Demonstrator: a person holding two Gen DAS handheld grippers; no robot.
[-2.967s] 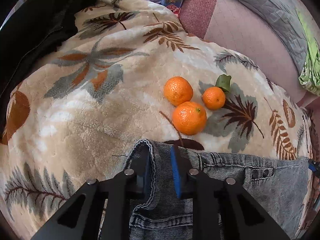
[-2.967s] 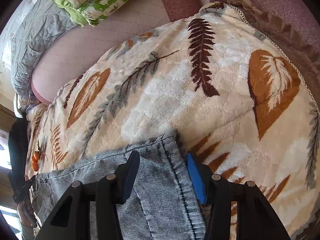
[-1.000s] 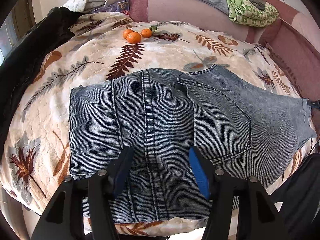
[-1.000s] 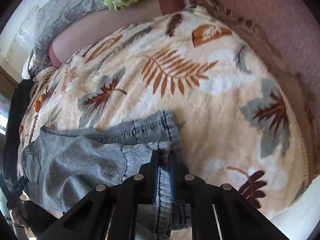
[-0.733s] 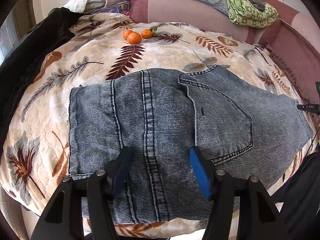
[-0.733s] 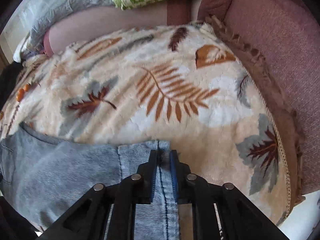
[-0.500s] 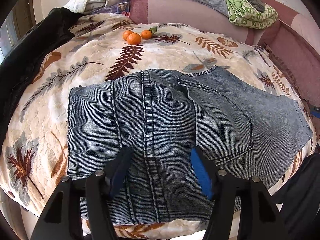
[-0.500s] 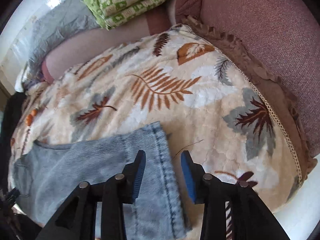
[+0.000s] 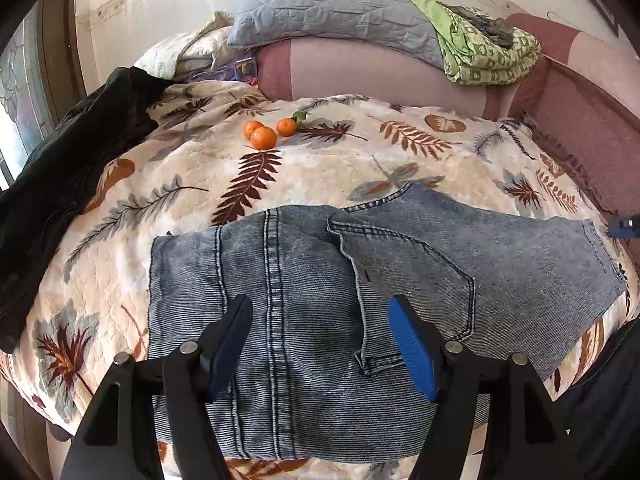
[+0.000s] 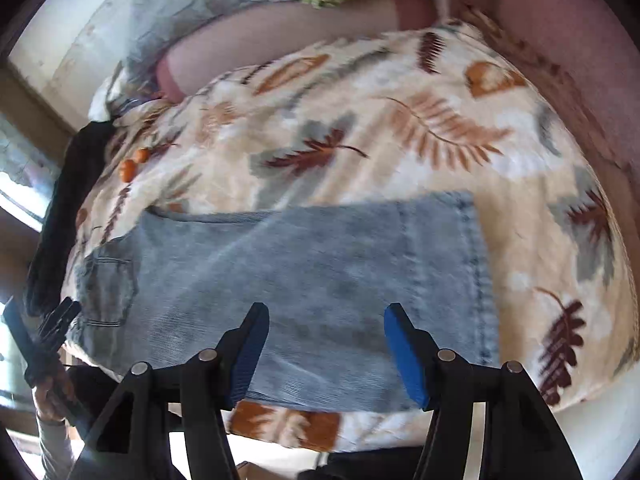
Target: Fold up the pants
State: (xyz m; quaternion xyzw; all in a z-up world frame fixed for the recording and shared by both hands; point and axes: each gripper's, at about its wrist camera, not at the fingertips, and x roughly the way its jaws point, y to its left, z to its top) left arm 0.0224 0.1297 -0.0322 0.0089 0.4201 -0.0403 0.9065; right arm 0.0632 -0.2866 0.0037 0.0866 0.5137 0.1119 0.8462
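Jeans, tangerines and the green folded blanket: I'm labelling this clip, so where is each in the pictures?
jeans (image 9: 304,320): left wrist view, on the denim beside the centre seam.
tangerines (image 9: 264,137): left wrist view, on the nearest fruit of the three.
green folded blanket (image 9: 488,60): left wrist view, on its patterned top fold.

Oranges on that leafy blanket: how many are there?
3, clustered at the blanket's far side beyond the jeans: two touching, one with a leaf just right.

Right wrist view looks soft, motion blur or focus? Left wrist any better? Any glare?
Right wrist view: smeared all over, jeans and blanket streaky while the right gripper stays crisp, so motion blur; bright washout upper left. Left wrist view: sharp, stitching readable on jeans, even daylight, strong fisheye bending at edges.
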